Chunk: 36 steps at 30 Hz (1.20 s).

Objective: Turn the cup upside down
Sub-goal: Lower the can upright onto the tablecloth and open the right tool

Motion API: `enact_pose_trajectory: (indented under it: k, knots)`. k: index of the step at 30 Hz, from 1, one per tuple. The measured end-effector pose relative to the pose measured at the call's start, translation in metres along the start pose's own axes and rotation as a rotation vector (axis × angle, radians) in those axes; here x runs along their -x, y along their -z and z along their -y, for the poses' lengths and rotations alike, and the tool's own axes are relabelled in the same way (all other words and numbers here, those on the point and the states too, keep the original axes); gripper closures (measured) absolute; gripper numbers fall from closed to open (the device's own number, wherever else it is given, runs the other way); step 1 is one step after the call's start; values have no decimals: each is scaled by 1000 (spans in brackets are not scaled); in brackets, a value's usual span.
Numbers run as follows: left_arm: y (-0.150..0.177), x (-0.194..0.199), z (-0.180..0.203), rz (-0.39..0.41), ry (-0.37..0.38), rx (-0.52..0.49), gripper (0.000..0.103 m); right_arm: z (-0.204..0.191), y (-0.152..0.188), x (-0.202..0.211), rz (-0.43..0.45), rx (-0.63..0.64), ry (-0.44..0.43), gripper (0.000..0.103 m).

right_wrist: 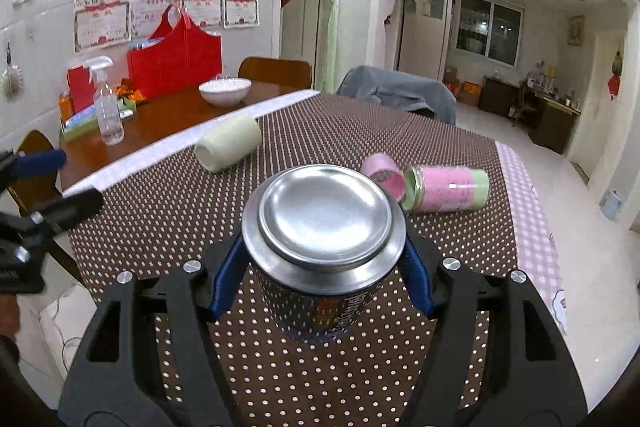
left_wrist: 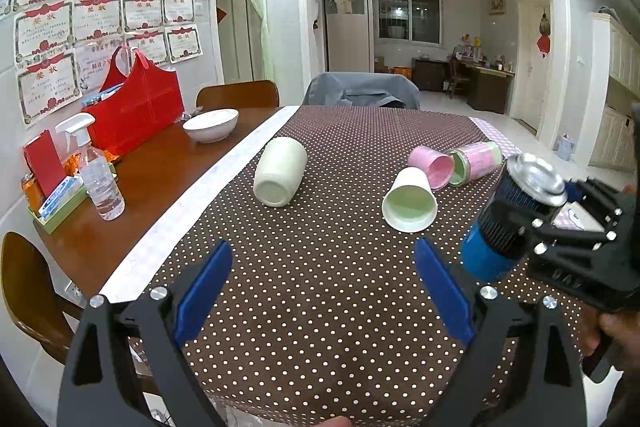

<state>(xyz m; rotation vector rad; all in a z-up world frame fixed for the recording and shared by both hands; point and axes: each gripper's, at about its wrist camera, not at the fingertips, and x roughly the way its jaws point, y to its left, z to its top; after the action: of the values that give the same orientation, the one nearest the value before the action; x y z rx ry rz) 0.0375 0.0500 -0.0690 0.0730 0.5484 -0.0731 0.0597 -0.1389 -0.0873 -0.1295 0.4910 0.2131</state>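
Note:
My right gripper is shut on a blue metal cup, held bottom up with its steel base toward the camera, above the dotted tablecloth. The left wrist view shows the same cup tilted in the right gripper at the right. My left gripper is open and empty above the cloth. A cream cup lies on its side. A white cup, a pink cup and a pink-green cup also lie on their sides.
On the bare wood at the left stand a white bowl, a spray bottle, a red bag and small boxes. Chairs stand at the far edge and left.

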Motion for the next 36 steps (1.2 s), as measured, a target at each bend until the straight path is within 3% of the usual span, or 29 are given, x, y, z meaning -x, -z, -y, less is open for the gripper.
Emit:
enact_pose_trajectory:
  k: [15,19,23,36]
  knots:
    - [1,-3,1,-10,0,-4,12,-7,29,-31,-72,30,-9,35]
    - [1,-1,0,-8,1,-5,12,-6,30,-29,-74,16,-27,16]
    - [0,0,0,-4,1,-7,12,0,29,-26,-77,-33,-44,6]
    - [-8,11,9,29,-26,-18,12,19,11,0,-40,-155,-33,6]
